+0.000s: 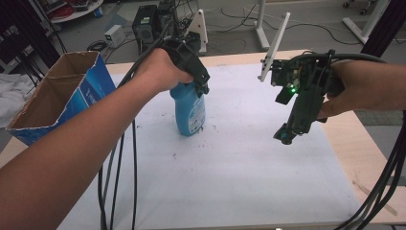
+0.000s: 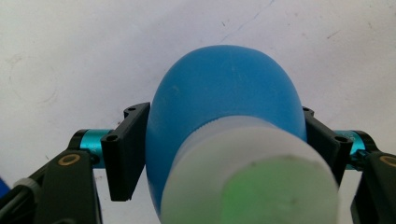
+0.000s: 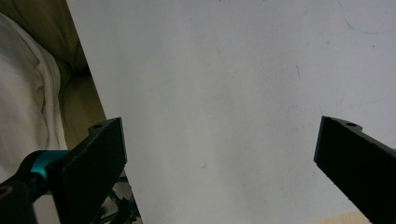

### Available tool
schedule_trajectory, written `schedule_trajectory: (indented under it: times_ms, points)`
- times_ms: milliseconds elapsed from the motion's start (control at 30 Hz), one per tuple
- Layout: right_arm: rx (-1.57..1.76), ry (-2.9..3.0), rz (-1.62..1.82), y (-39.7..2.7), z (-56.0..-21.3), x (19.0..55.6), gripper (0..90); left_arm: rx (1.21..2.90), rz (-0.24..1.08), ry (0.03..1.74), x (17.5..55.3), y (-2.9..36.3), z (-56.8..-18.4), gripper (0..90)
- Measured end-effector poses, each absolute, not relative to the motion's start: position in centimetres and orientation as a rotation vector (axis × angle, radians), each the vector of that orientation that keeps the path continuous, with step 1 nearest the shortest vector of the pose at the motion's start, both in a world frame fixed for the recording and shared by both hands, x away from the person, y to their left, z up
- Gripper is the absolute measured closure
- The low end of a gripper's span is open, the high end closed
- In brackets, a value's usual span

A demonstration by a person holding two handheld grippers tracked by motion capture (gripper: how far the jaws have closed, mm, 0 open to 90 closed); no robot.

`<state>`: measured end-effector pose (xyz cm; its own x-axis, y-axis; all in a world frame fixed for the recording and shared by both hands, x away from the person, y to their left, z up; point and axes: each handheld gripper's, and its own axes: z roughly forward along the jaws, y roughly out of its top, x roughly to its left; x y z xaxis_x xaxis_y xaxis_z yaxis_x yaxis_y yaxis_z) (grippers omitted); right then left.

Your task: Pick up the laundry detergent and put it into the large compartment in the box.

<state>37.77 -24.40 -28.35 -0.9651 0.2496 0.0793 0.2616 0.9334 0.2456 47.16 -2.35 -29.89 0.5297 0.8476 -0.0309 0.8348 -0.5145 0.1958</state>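
A person's left tongs [image 1: 198, 88] grip a blue bottle [image 1: 190, 111] from above, jaws pressed to either side of its shoulder just under the white cap [image 2: 250, 179], as the bottle stands upright on the white mat [image 1: 239, 163] toward the far-left part of the tabletop [image 1: 342, 139]; in the left gripper view the rounded blue body bulges between the two black pads with no gap at either side. The right tongs [image 1: 286, 133] hang clear above the mat's right half, jaws spread wide and holding nothing. An open blue cardboard box [image 1: 57, 98] sits tilted at the far-left corner, near the bottle. If the box is the destination, as seems likely, the hold looks secure enough, but the smooth curved plastic could slip: the lift is best kept straight up with the bottle vertical, then carried over the box rim before lowering, with the trailing cables [image 1: 117, 182] kept from snagging
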Motion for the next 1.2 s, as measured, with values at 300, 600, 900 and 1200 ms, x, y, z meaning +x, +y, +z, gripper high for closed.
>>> schedule_trajectory:
  times_ms: [300, 600, 900, 1200]
  points:
    - [-0.403, -3.041, -0.396, -24.3, -28.4, 37.8, 1.5, 2.578, 0.106, 1.430, 47.1, -2.4, -29.8, 37.4]
    - [-0.399, -3.042, -0.402, -24.3, -28.3, 37.8, 1.5, 2.581, 0.080, 1.413, 47.2, -2.0, -29.7, 37.7]
    - [-0.404, -3.041, -0.403, -24.3, -28.3, 37.8, 1.5, 2.609, 0.068, 1.304, 46.5, -1.0, -26.9, 37.8]
    - [-0.393, -3.045, -0.402, -24.2, -28.3, 37.7, 1.5, 2.664, 0.075, 1.161, 45.0, 0.4, -22.9, 37.8]
